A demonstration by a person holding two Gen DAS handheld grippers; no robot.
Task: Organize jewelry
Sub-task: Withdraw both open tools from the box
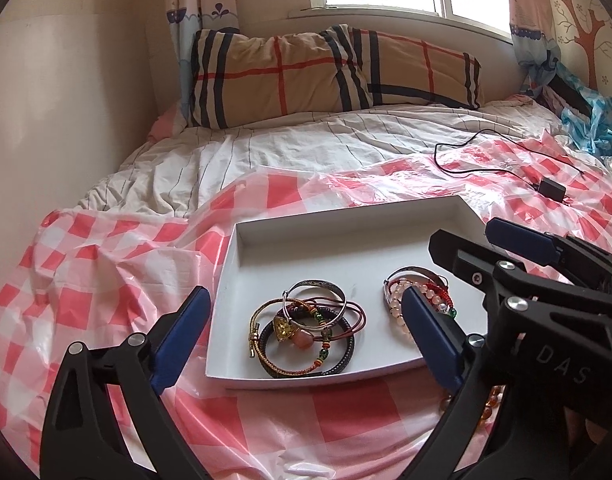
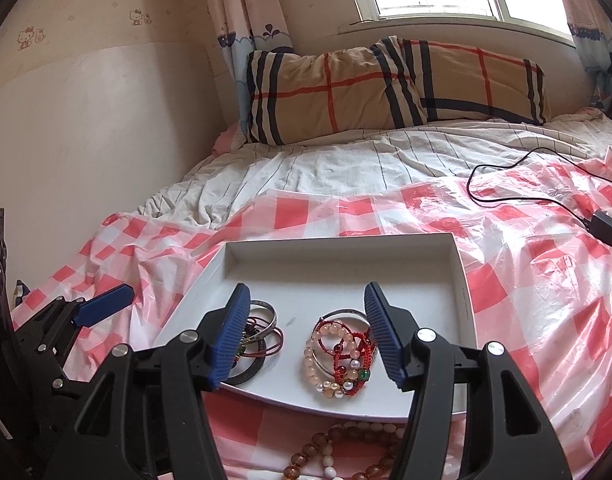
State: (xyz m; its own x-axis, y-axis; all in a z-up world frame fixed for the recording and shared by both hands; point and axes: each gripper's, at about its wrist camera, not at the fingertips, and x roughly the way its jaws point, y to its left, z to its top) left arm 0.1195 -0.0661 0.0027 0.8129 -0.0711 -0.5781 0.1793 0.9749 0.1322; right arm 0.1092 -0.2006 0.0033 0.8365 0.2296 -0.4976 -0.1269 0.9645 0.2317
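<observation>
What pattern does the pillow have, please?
Tan plaid with dark and red stripes on the pillow; right wrist view.

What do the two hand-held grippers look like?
Both are alike: the left hand-held gripper and the right hand-held gripper have black plastic frames, silver round pivot bolts and long blue ribbed finger pads. The right one's body carries pale letters, DAS.

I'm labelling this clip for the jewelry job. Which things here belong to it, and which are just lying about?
Job:
white tray
bangle pile
pink bead bracelets
amber beads, outside the tray

Lying about:
plaid pillows
charger and cable
checked plastic sheet
</observation>
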